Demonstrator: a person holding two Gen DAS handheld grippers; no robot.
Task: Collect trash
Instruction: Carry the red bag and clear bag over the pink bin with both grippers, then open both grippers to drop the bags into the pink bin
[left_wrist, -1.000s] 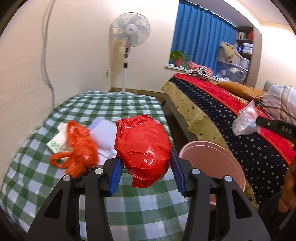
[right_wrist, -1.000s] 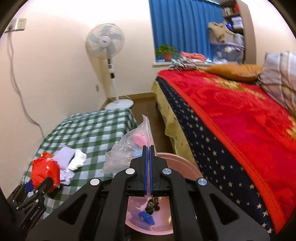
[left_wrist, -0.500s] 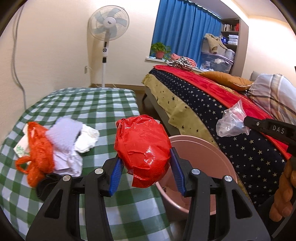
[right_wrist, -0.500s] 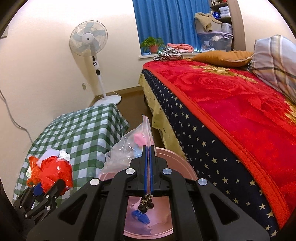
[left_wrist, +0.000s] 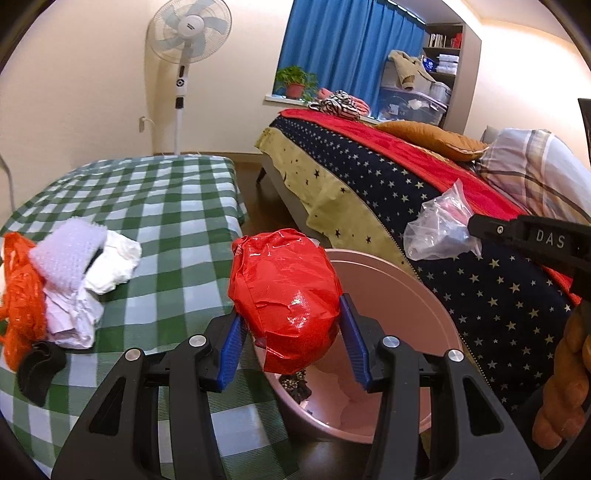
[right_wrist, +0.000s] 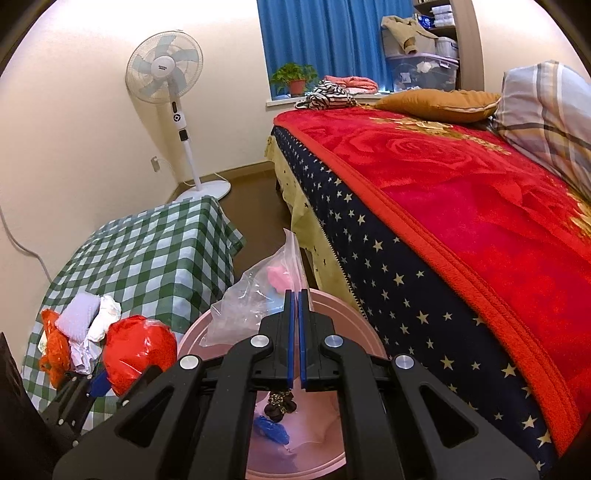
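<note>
The red wrapper ball (left_wrist: 284, 295), clamped in the left gripper (left_wrist: 291, 343), hangs over the near rim of the pink bin (left_wrist: 406, 295), while the right gripper (right_wrist: 295, 339), pinched on a clear bag (right_wrist: 258, 295), hovers nearer the bin's middle.

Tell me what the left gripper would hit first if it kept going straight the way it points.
Probably the pink bin: the left gripper, shut on the red bag, points down toward its rim. Depth is uncertain.

bed (right_wrist: 461, 206), fan (right_wrist: 164, 66), blue curtain (right_wrist: 332, 40)
</note>
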